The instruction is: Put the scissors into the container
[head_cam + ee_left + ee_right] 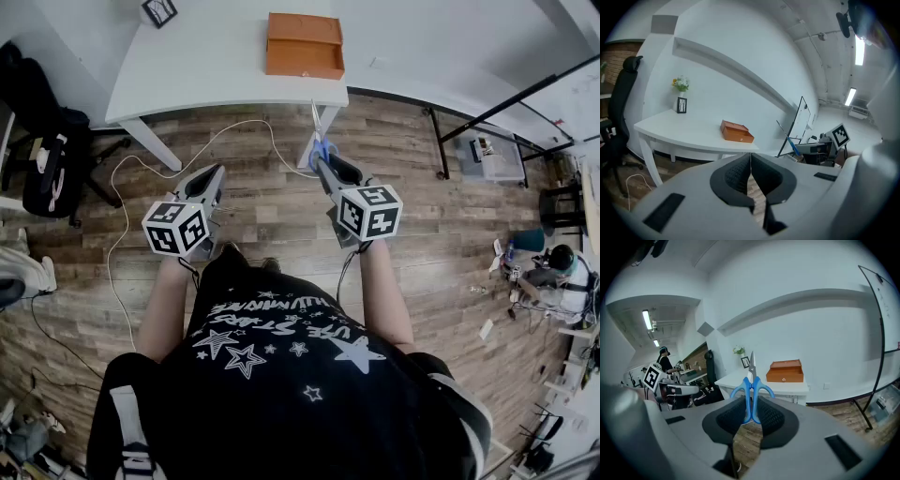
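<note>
- Left of the head view, the left gripper (216, 174) hangs over the wood floor (253, 220) with its pads pressed together on nothing; its own view shows the jaws meeting edge to edge.
- Centre, at the far side of the white table (206, 66), sits the orange container (304, 45), well apart from both grippers. From these angles it cannot be told whether its lid is up.
- Right of centre, the right gripper (324, 163) is clamped on the scissors (319, 139) and holds them off the table's near edge, above the floor. In the right gripper view, the pads pinch the bottom of the blue handles (752, 392), and the closed blades (751, 363) point up and away toward the container.
- The scissors look light and stiff — steel blades, smooth plastic grips — so weight is likely no trouble, but slip may be.
- The hold is at the end farthest from the tips, and the tool could probably swing in the pads if knocked against the container's wall.
- A bite nearer the pivot would likely be steadier; the pointed tips are the part to keep clear.
</note>
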A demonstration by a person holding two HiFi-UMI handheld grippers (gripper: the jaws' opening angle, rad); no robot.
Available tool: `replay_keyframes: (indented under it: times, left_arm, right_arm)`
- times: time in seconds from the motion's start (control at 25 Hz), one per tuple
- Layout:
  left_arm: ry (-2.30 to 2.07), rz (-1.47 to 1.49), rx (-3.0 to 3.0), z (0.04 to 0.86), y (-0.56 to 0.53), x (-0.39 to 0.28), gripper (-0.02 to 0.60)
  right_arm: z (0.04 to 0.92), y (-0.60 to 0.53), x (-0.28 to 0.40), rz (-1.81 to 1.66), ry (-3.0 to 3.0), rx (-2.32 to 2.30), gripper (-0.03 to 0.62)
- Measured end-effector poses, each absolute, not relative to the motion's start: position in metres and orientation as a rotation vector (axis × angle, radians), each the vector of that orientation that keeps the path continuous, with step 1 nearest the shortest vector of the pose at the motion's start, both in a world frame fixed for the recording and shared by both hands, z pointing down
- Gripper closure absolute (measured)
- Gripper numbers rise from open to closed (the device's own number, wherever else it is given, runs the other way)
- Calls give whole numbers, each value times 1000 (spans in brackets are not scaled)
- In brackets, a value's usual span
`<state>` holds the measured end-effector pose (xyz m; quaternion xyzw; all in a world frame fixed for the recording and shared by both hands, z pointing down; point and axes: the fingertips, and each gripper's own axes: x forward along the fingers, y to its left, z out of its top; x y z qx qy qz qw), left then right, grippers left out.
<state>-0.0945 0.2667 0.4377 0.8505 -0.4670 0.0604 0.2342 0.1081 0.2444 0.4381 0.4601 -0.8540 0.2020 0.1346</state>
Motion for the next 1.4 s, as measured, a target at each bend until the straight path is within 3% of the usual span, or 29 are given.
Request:
replay_keyframes:
  times: [0.68, 1.04, 1.4]
  left_arm:
    - [-1248, 201, 2317, 453, 260, -88, 561]
    - [-1194, 181, 2343, 460, 161, -86, 561]
    - [-1150, 286, 2345, 488, -1, -92, 561]
  right_arm:
    - [452, 234, 122, 610, -2448, 1348, 494]
    - [463, 162, 129, 645, -2382, 1403, 494]
    - [494, 1, 114, 637, -2283, 1381, 494]
